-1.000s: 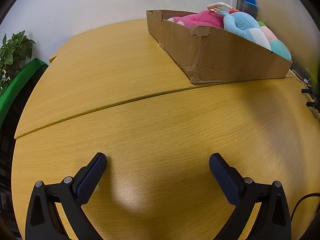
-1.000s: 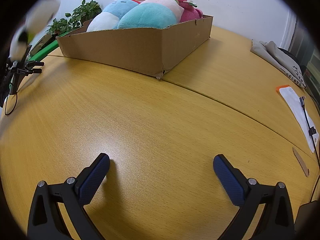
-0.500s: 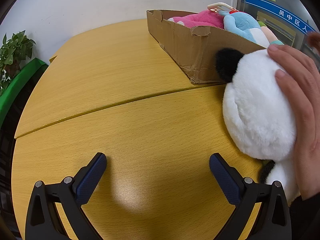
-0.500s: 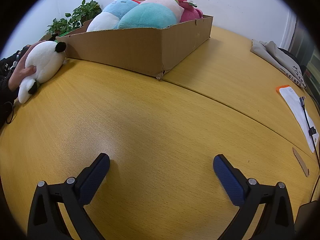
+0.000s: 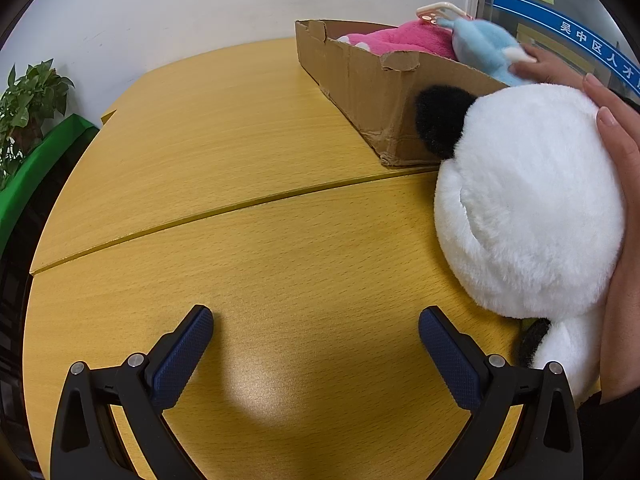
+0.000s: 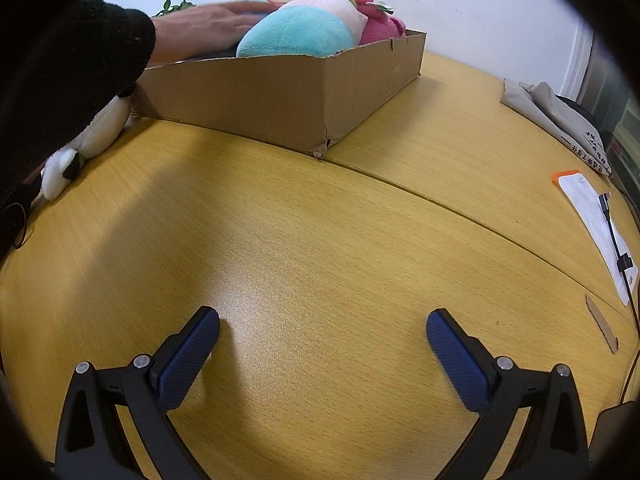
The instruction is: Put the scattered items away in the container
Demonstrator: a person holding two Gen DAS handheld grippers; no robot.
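Observation:
A cardboard box (image 5: 360, 76) stands on the wooden table (image 5: 240, 220), with a pink plush (image 5: 400, 36) and a blue plush (image 5: 484, 44) inside. A white panda plush (image 5: 528, 204) lies on the table by the box's near corner, under a person's hand (image 5: 624, 184). My left gripper (image 5: 316, 332) is open and empty, low over the table, left of the panda. In the right wrist view the box (image 6: 288, 96) holds a teal plush (image 6: 300, 32) and a pink plush (image 6: 380, 20); the panda (image 6: 92, 136) lies at its left. My right gripper (image 6: 324, 332) is open and empty.
A second bare hand (image 6: 204, 28) in a black sleeve reaches into the box. A potted plant (image 5: 24, 100) and green edge stand at far left. A grey cloth (image 6: 560, 120), a white packet (image 6: 592, 216) and a cable lie at the table's right.
A person's hand brought the panda plush onto the table beside the box and keeps hold of it. Another hand has reached into the box onto the plushes. Both grippers have stayed still.

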